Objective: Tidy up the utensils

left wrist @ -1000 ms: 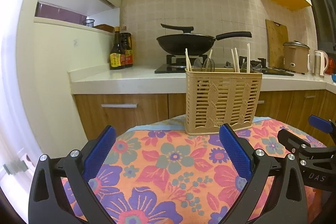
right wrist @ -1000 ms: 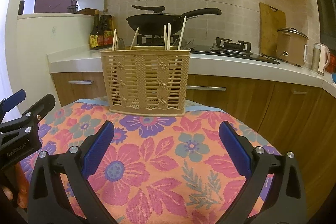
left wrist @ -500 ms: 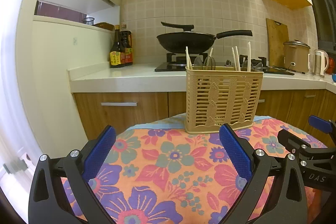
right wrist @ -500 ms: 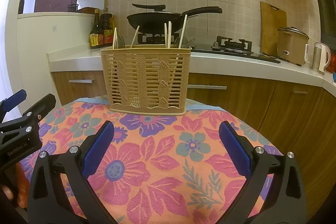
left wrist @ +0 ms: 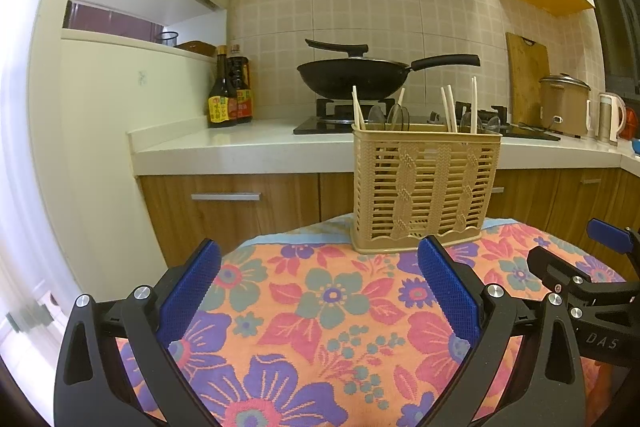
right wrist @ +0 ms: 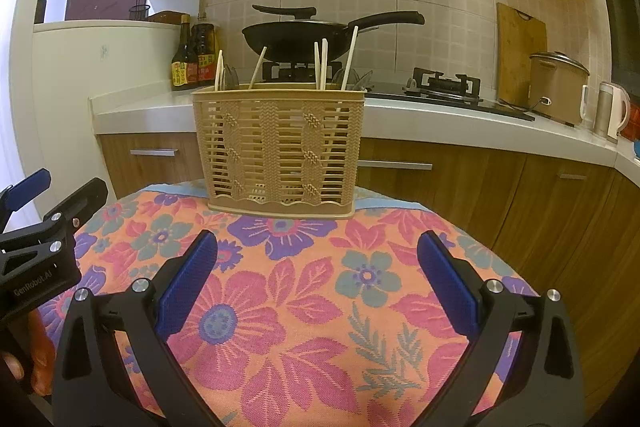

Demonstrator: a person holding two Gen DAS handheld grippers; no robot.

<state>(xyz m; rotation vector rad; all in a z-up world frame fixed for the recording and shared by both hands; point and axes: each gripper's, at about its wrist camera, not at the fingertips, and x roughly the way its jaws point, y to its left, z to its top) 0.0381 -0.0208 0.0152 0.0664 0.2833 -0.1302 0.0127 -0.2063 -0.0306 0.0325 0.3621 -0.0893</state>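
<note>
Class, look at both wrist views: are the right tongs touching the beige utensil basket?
Apart. The right wrist view shows the right tongs open, with a stretch of floral tablecloth visible between the blue pads and the utensil basket.

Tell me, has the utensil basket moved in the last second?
No. The utensil basket keeps its place against the wok behind it and the tablecloth flowers in both views.

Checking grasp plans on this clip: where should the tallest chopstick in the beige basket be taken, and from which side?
Take the tallest chopstick by its bare upper end, coming from above. Only that part clears the basket rim; the rest sits behind slatted walls. It leans right, so tilt the open right hand-held gripper to match.
</note>
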